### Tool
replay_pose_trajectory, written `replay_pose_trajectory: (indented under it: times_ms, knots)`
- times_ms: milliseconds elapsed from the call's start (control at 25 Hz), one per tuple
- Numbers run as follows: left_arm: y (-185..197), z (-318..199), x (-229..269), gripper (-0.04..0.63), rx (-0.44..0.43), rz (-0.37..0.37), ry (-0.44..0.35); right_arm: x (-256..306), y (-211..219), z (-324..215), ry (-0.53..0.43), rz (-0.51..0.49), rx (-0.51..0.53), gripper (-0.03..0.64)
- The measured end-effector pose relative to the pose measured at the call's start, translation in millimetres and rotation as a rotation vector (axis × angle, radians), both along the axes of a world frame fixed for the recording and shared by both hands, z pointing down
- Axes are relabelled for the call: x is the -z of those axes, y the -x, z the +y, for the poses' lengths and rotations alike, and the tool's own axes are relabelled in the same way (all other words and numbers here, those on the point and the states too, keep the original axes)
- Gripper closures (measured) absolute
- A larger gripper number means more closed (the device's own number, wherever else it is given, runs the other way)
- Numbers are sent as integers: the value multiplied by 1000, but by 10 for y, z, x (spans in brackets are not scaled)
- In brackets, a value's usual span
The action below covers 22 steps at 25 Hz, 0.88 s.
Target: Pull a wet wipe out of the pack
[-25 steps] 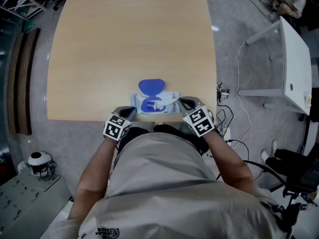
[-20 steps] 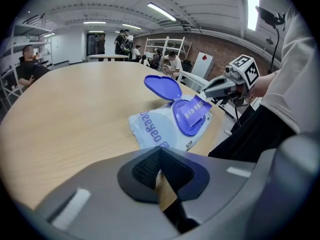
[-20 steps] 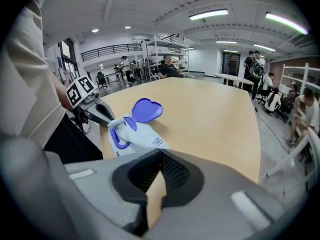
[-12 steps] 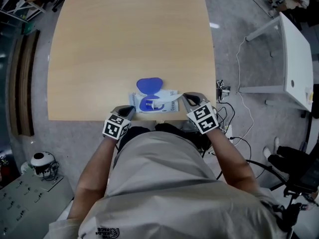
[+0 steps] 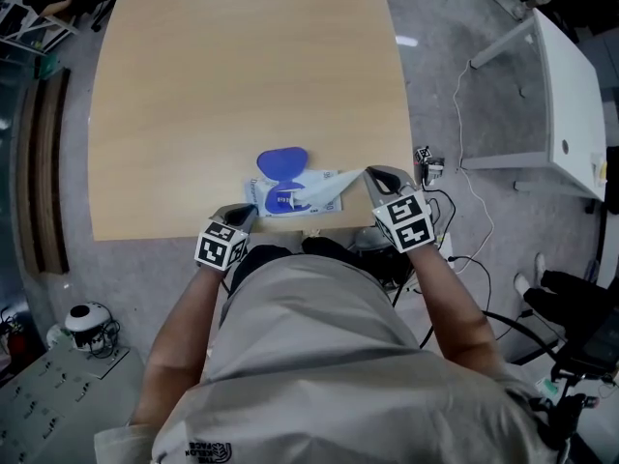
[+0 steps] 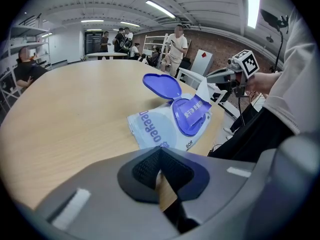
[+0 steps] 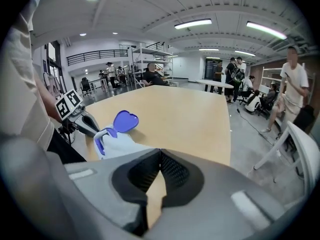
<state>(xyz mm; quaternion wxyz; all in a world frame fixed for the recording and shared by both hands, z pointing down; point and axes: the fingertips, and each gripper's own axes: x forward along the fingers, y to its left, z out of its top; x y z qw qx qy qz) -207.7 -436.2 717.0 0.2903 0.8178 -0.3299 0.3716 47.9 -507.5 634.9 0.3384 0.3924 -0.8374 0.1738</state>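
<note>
We are seeing the right gripper [image 5: 370,175] pinching a white wet wipe [image 5: 340,186] out of the blue-lidded soft plastic pack [image 5: 290,201] while the left gripper [image 5: 248,212] is sitting closed and empty beside it.

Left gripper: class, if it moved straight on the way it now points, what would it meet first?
The left gripper would most likely meet the wet wipe pack first, lying just ahead of its shut jaws on the table; exact depth is unclear.
</note>
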Motion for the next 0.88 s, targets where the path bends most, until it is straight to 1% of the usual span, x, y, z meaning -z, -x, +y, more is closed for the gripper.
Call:
replay_pose_trajectory:
  times_ms: [240,480,640,880]
  knots:
    - [-75,-50,-54,591,7,5,3,121,-225,-97,-40,6,-48,614]
    - [-137,-126,-57,591,11,9,1,401,-225,-138,-99,-6,-52,614]
    - [-102,-81,133,591,32,38,-39,748,-145,-59,-161,-11,-48,614]
    - [134,148,622,591,64,114,-144,1192,103,254,-241,-2,-44,614]
